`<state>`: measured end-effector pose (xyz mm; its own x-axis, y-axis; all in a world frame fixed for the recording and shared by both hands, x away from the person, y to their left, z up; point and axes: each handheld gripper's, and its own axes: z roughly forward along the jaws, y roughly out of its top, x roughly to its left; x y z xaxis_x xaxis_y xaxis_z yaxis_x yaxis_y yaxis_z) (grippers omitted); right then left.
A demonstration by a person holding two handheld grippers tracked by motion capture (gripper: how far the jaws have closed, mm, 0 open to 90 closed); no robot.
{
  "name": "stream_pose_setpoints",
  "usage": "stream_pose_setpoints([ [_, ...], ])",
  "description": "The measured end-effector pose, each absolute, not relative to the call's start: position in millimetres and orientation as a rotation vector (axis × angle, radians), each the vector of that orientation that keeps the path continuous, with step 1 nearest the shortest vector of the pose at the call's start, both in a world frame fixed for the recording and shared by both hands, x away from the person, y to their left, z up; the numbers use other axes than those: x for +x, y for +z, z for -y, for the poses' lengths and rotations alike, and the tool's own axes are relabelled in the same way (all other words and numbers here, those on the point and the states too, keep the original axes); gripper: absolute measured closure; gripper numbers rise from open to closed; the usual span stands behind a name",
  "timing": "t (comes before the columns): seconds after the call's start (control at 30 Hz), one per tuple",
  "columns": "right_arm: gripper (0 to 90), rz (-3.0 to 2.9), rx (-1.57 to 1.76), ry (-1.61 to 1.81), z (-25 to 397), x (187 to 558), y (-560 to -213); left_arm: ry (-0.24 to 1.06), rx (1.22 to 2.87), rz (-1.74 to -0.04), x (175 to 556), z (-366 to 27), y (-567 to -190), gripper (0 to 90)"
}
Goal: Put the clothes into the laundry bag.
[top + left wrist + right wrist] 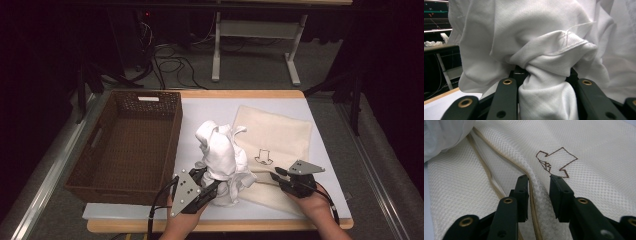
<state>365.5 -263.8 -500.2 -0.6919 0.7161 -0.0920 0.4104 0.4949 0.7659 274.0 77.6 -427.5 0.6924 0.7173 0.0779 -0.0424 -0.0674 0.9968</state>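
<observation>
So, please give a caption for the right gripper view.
Right gripper jaws pinching a raised fold of the cream mesh bag.

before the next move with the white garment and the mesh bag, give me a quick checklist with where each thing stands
1. Left tongs gripping the crumpled white cloth garment: ok, a fold is bunched between the jaws.
2. Garment lifted off the table: cannot tell; part of it seems to rest on the table.
3. Right tongs holding the cream mesh zip bag: ok, a ridge of mesh by the zip is pinched between the jaws.
4. Bag mouth open: not ok, no opening shows.
5. Brown woven basket out of the way: ok, it sits left of both.
</observation>
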Motion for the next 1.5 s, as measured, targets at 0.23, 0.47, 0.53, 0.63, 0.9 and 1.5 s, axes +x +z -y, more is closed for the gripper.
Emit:
stream_pose_setpoints([
  [0.23, 87.7, -2.353, 0.889, 1.055, 255.4, 365.7, -496.6, 0.708, 1.518, -0.572, 275.2, -78.0, -422.7, 66.5],
  [0.47, 88.4, -2.310, 0.910, 1.214, 253.5, 362.8, -476.1, 0.754, 1.471, -0.514, 289.3, -72.8, -391.1, 66.6],
  [0.53, 88.4, -2.304, 0.922, 1.245, 249.8, 364.3, -472.7, 0.749, 1.461, -0.506, 292.8, -66.6, -385.9, 66.6],
  [0.63, 88.4, -2.301, 0.904, 1.233, 244.6, 363.2, -475.0, 0.741, 1.456, -0.489, 291.4, -54.8, -391.2, 66.5],
  [0.9, 88.4, -2.259, 0.908, 1.272, 250.0, 360.6, -478.7, 0.716, 1.527, -0.483, 284.3, -29.6, -429.3, 66.5],
  [1.5, 88.5, -2.138, 0.909, 1.383, 261.1, 355.8, -460.2, 0.602, 1.736, -0.593, 306.1, 13.8, -491.9, 66.1],
])
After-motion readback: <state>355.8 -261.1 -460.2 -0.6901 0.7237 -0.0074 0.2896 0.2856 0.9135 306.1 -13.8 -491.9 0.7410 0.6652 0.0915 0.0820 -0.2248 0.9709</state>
